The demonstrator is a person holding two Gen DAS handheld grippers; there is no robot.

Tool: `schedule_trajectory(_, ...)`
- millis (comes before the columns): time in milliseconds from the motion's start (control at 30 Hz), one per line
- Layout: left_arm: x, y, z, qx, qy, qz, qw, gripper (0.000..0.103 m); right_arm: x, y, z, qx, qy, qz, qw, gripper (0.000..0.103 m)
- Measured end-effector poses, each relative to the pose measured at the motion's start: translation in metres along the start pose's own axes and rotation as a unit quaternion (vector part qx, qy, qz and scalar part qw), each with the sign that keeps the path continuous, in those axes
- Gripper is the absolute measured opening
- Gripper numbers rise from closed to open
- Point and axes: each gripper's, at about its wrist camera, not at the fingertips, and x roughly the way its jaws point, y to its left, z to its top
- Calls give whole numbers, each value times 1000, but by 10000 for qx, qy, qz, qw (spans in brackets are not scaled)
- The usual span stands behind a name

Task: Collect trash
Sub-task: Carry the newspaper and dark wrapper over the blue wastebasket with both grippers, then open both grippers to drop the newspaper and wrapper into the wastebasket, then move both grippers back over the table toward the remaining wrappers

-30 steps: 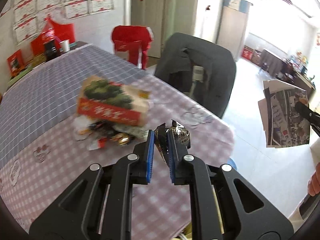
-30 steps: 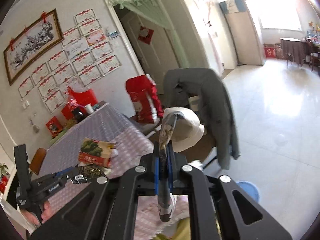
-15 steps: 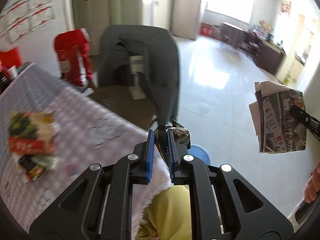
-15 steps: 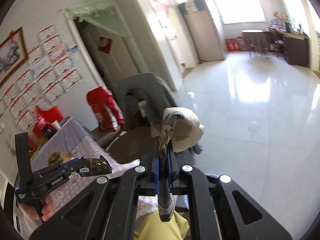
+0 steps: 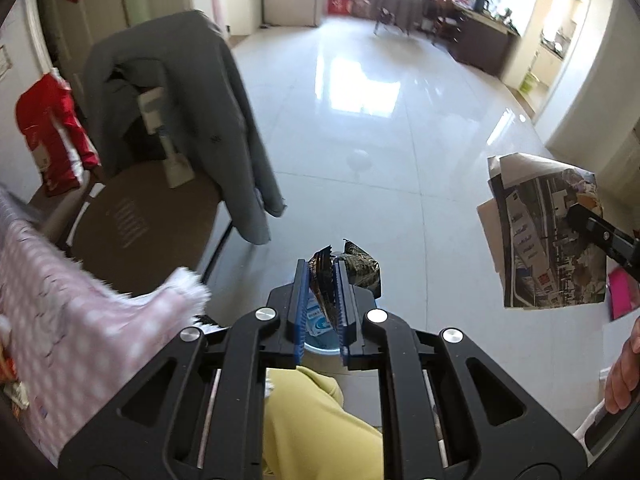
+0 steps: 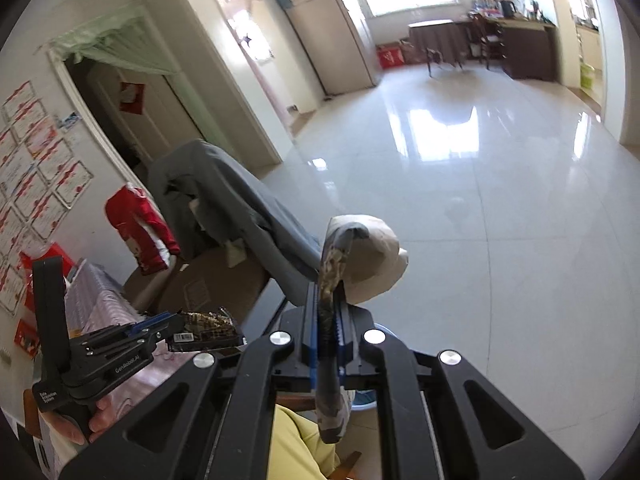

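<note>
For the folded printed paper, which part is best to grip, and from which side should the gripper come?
Grip a side edge, coming edge-on so the pads meet its two flat faces, as the right gripper holds the folded printed paper now. It is thin and flat, so probably only a pinch across its thickness will hold.

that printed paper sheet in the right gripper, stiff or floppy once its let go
Probably floppy: the printed paper curls over above the right gripper and hangs limp below its shut jaws. It looks thin and light, so it may flutter rather than drop straight. Its creases suggest it crumples easily.
</note>
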Motion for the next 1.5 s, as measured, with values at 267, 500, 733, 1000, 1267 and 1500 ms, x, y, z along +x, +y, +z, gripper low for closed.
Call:
schedule_trajectory(267, 7, 1, 8, 100, -333, 213, 9992, 62, 34, -9, -1, 166, 438, -148, 9988, 7)
schedule_trajectory(500, 8, 34, 1, -203, -191, 506, 9983, 62, 77, 25, -3, -91, 869, -55, 9962, 7)
schedule_trajectory(733, 2, 78, -7, -652, -152, 764, 9948, 62, 115, 68, 2, -308, 1104, 7, 9934, 34)
schedule_trajectory(1000, -9, 98, -13, -834, -250, 753, 9933, 62, 114, 86, 3, -456, 946, -120, 9944, 73)
schedule_trajectory(1267, -17, 100, -19, -872, -304, 682, 9934, 62, 108, 83, -6, -368, 1052, -301, 9933, 73)
schedule_trajectory(1500, -27, 106, -27, -963, -349, 705, 9922, 62, 95, 89, -11, -411, 999, -287, 9937, 73)
